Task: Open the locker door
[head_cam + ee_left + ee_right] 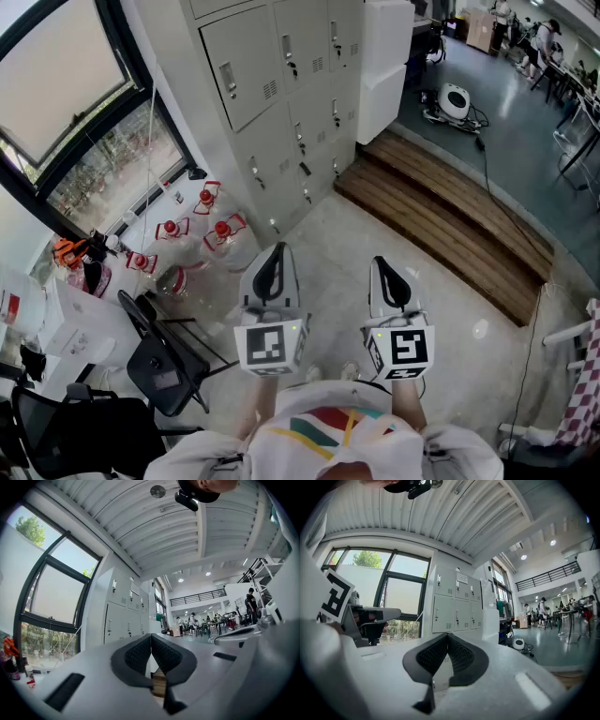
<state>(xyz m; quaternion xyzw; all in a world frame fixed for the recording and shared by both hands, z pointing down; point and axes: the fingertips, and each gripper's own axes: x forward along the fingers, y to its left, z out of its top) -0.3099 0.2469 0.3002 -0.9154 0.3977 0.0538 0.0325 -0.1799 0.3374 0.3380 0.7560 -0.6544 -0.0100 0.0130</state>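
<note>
**Both grippers closed and empty, lockers well ahead**

The left gripper (273, 265) and the right gripper (389, 274) are held side by side in front of the person. Each has its jaws pressed together on nothing (the pads meet tip to tip in both gripper views). The grey locker bank (281, 103) stands well apart from them across the pale floor, every visible door shut. Red-capped water bottles (202, 225) sit near its left end, and a wooden step (441, 220) runs along to its right.
</note>
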